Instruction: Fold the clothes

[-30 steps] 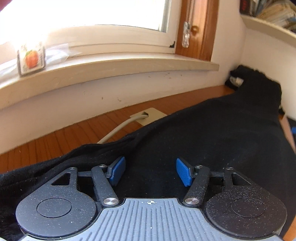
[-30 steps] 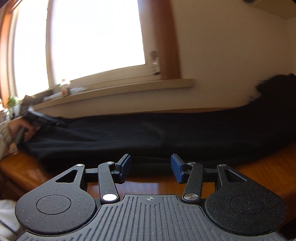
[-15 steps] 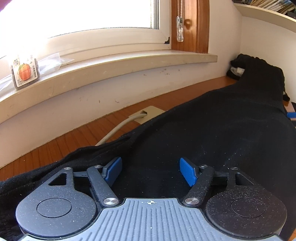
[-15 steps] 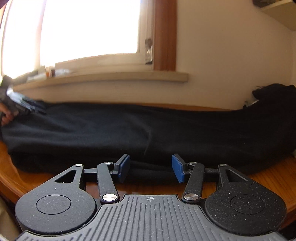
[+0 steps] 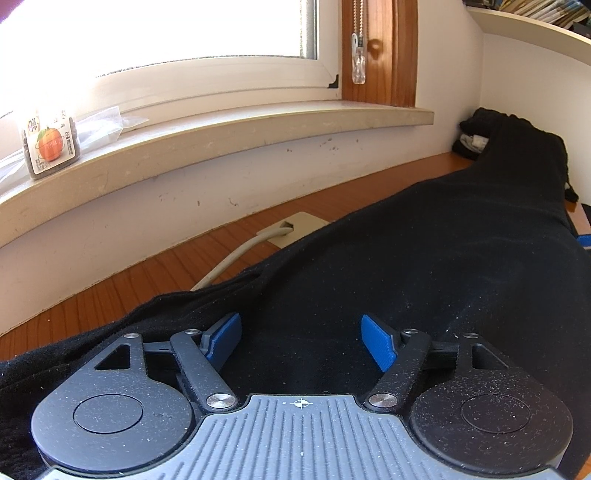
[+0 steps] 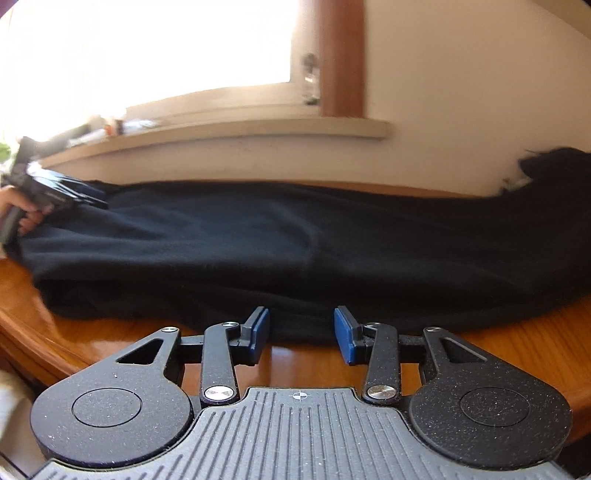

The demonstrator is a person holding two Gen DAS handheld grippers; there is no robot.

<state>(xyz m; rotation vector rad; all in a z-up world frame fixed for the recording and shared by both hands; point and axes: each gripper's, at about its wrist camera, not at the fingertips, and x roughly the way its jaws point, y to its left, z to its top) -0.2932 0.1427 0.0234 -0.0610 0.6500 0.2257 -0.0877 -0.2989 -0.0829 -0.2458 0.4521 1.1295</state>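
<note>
Fig. Two hand-held grippers at a black garment on a wooden table, near to far.

Right gripper (image 6: 301, 334): fingers parted w/ a wide gap, nothing between them; tips sit just short of the garment's near edge, over bare table (image 6: 517, 343) along its front edge. Left gripper (image 5: 301, 341): spread wider, holding nothing; it hangs low over the cloth at the garment's left end, and whether its blue pads (image 5: 376, 347) touch the fabric cannot be told. In the right wrist view the left tool appears at the far left, w/ the person's hand (image 6: 22, 210) on its grip.

Garment (image 6: 295, 251): one long dark piece lying flat across the table, long axis left-right, parallel to the front edge and the wall. It seems layered or doubled along the near edge, approx.; how many folds it holds cannot be read. Right end bunches up at the table's far right corner (image 5: 517, 147).

Key relation: cloth lies straight ahead of the right gripper, side-on to it; the left looks along the long axis from the end. So the left is nearer an end, the right nearer the long near edge.

Surroundings: a beige cable (image 5: 240, 254) runs from a plate at the back edge and goes under the cloth's far edge, a possible snag. Beyond, a windowsill (image 5: 221, 129) w/ a small packet (image 5: 50, 147); a shelf (image 5: 535, 22) upper right. Nothing else blocks either tool.
</note>
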